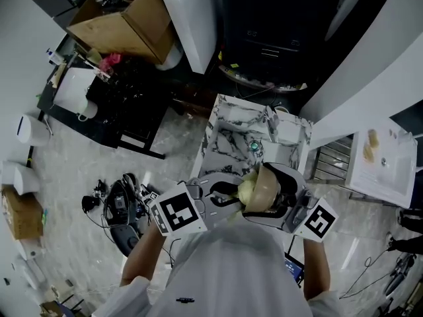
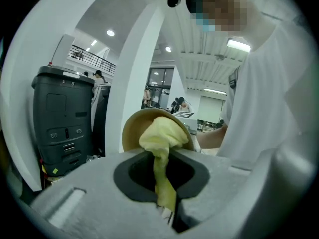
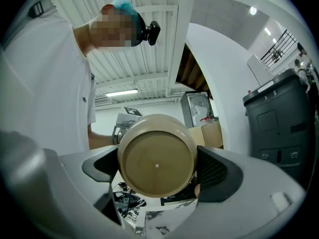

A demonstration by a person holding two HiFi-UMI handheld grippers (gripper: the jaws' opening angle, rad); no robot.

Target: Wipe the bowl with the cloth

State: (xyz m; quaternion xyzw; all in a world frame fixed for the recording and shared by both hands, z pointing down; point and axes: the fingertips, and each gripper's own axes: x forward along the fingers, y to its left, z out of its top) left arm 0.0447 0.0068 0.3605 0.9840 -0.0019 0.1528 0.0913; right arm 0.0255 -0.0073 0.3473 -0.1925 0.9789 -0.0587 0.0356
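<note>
Tan round bowl [image 3: 157, 156] is hanging in the air between both grippers, beside a marbled white table [image 1: 228, 140]. The left gripper [image 2: 162, 193] is pinching a pale yellow cloth [image 2: 162, 136] and pressing it into the bowl's mouth. The right gripper [image 3: 157, 168] is clamping the bowl's sides.

left gripper [image 2: 167, 198] clamps cloth [image 2: 162, 136] | right gripper [image 3: 159, 169] clamps bowl [image 3: 154, 156] | facing each other

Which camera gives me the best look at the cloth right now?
The left gripper view: the yellow cloth, clamped in the left gripper, bunches inside the bowl. The head view shows only a small pale wad at the bowl's mouth. The right gripper view shows the bowl's underside, not the cloth.
</note>
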